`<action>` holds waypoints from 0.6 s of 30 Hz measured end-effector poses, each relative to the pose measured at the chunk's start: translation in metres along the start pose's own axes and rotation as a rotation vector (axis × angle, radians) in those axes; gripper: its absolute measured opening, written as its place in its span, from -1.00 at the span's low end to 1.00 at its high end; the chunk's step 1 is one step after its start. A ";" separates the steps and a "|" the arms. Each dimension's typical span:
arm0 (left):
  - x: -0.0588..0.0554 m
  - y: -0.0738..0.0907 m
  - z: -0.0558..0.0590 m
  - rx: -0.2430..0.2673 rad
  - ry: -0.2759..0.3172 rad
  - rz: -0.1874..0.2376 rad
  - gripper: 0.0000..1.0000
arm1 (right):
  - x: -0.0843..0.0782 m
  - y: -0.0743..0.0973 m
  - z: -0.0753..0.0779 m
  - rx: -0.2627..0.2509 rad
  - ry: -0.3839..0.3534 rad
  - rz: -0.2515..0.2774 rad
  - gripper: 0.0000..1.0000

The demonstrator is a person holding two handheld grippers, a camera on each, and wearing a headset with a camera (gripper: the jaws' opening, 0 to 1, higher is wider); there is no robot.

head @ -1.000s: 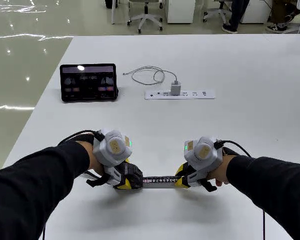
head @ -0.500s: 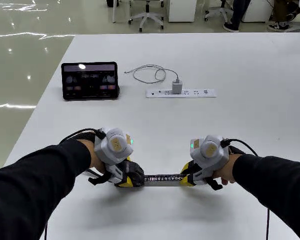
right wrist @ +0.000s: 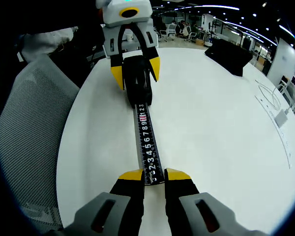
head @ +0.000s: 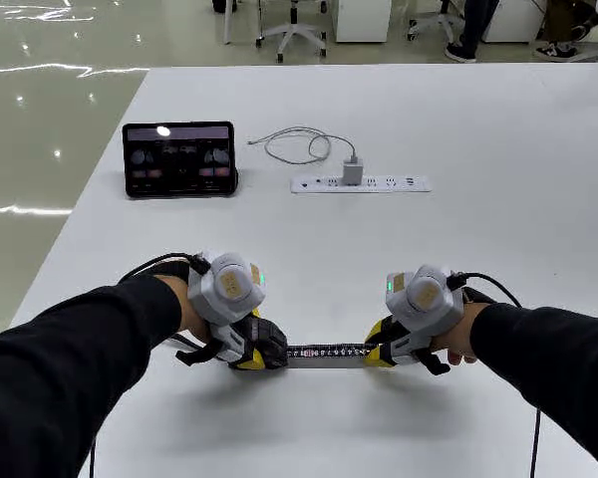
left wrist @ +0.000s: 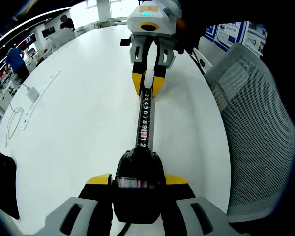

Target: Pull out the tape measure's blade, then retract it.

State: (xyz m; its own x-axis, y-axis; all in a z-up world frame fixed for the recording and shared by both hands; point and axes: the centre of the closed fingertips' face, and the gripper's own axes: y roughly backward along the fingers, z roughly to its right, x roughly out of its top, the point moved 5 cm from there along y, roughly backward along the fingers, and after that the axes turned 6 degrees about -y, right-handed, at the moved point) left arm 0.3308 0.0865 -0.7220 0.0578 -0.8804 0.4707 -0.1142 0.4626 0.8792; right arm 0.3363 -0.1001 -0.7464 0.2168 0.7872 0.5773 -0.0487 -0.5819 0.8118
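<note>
A black and yellow tape measure case (head: 264, 347) (left wrist: 137, 179) (right wrist: 136, 82) rests on the white table, held by my left gripper (head: 251, 351) (left wrist: 137, 180), which is shut on it. Its numbered blade (head: 326, 352) (left wrist: 144, 118) (right wrist: 147, 144) stretches flat along the table to the right. My right gripper (head: 376, 356) (right wrist: 151, 176) is shut on the blade's free end. The two grippers face each other, about a hand's width apart, near the table's front edge.
A dark tablet (head: 177, 159) stands at the back left of the table (head: 478, 199). A white power strip (head: 359, 183) with a charger and coiled cable (head: 299, 146) lies behind the grippers. A grey mesh chair (left wrist: 255, 128) (right wrist: 34, 123) is at the table's near edge.
My right gripper has moved to the right with the blade's end, drawing more blade out of the case. The left gripper and case have stayed in place.
</note>
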 end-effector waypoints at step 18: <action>0.000 0.000 0.000 0.006 0.004 0.006 -0.32 | -0.007 0.005 0.002 -0.003 -0.013 -0.013 -0.79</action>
State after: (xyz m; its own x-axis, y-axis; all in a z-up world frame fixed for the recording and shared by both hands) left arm 0.3308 0.0864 -0.7220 0.0610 -0.8770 0.4766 -0.1206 0.4675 0.8757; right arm 0.3363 -0.1093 -0.7463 0.2297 0.7919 0.5658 -0.0492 -0.5711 0.8194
